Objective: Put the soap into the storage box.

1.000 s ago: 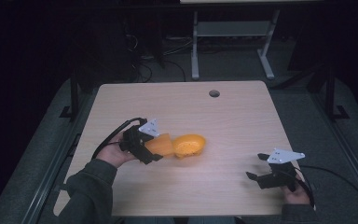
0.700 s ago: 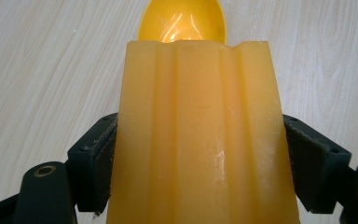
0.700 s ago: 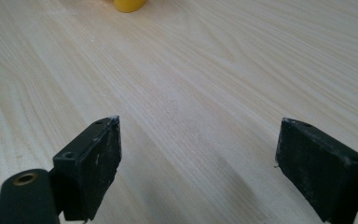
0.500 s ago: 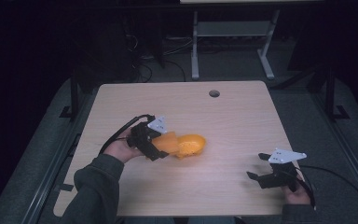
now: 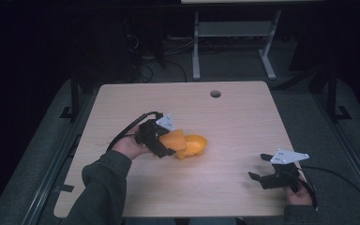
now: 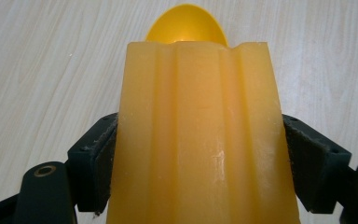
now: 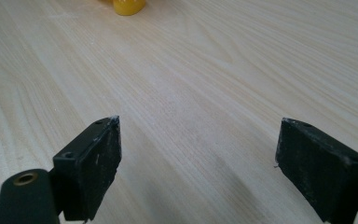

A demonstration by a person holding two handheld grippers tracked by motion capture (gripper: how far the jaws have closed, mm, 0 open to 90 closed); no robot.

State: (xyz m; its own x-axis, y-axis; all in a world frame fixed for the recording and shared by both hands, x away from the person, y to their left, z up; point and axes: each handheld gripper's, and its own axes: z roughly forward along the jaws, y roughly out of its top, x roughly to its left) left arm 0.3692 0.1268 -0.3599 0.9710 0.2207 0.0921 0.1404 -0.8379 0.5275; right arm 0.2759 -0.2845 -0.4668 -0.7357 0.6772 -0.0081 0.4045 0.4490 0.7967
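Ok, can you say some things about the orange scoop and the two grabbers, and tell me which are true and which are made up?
1. The left gripper is clamped on the wide ribbed handle of the orange scoop. True.
2. The right gripper is holding the scoop too. False: its jaws stand wide apart with nothing between them, near the table's front right corner.
3. The scoop's round bowl points away from the left gripper. True: in the left gripper view the bowl shows beyond the handle.
4. The wooden table has a small round hole near its far edge. True.
5. The scoop lies at the far right corner of the table. False: it is left of the middle.
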